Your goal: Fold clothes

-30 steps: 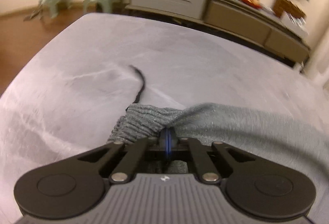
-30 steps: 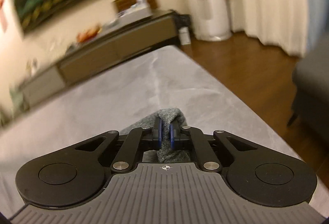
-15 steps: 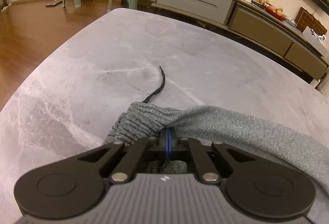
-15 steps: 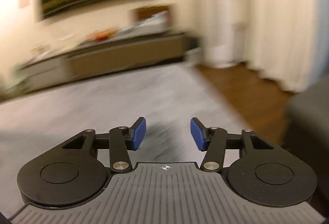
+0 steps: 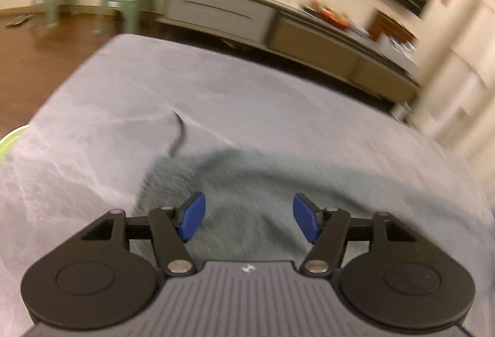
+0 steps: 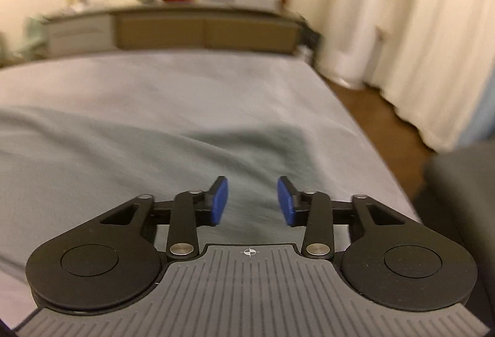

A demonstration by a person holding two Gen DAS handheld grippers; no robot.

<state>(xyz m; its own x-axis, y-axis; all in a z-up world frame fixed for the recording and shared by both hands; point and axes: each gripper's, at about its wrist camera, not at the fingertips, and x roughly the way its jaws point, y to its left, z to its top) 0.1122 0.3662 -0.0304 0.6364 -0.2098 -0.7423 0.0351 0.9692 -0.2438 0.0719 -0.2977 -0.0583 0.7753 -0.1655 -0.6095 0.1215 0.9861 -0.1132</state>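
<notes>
Across the near edge of the bench (image 5: 216, 83) lies the grey garment (image 5: 309, 182), flat. Both the left gripper (image 5: 249, 214) and right gripper (image 6: 253, 200) have just spread their jaws, nothing between them; further folds probably remain.

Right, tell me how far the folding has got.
Done: the grey garment lies on the table, released. In hand: nothing. The left gripper has just been opening and the right gripper opened too, no cloth between the pads. Left: blur hides how neat the fold is, and the dark drawstring trails out.
</notes>
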